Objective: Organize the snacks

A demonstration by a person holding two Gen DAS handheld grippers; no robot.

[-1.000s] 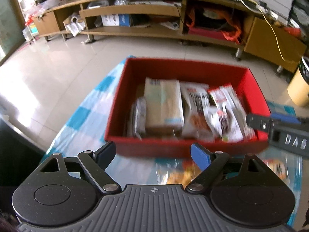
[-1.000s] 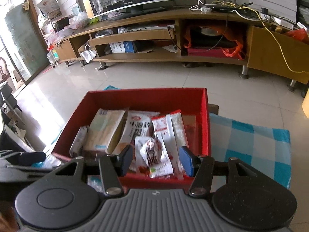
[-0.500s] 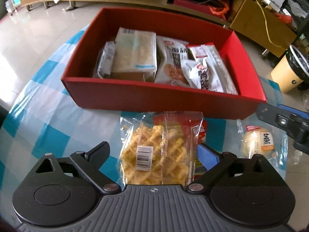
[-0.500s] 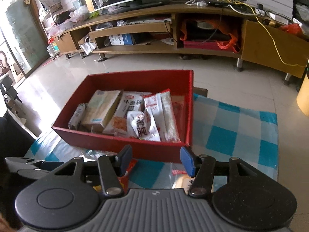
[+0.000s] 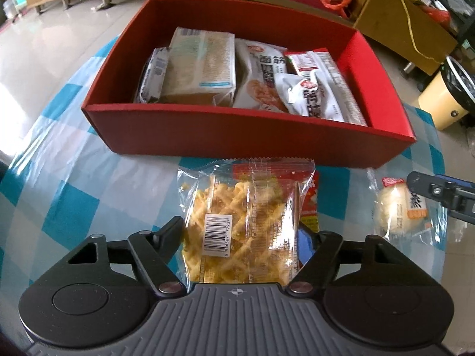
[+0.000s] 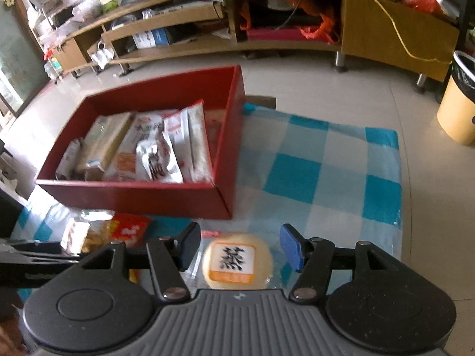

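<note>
Left wrist view: the box (image 5: 249, 136) sits across the upper middle of the frame on the worktop (image 5: 59, 195), with several snack packets (image 5: 202, 65) side by side inside it. Just below its near wall, centre frame, lies the noodle-snack bag (image 5: 240, 222), its lower half between the left tongs (image 5: 240, 237), which are closing. Another packet (image 5: 310, 207) pokes out from under the bag's right edge. Far right lies the round bun (image 5: 394, 207). In the right wrist view that bun sits bottom centre between the right tongs (image 6: 240, 249), box upper left, bin (image 6: 460, 109) at the right edge.
</note>
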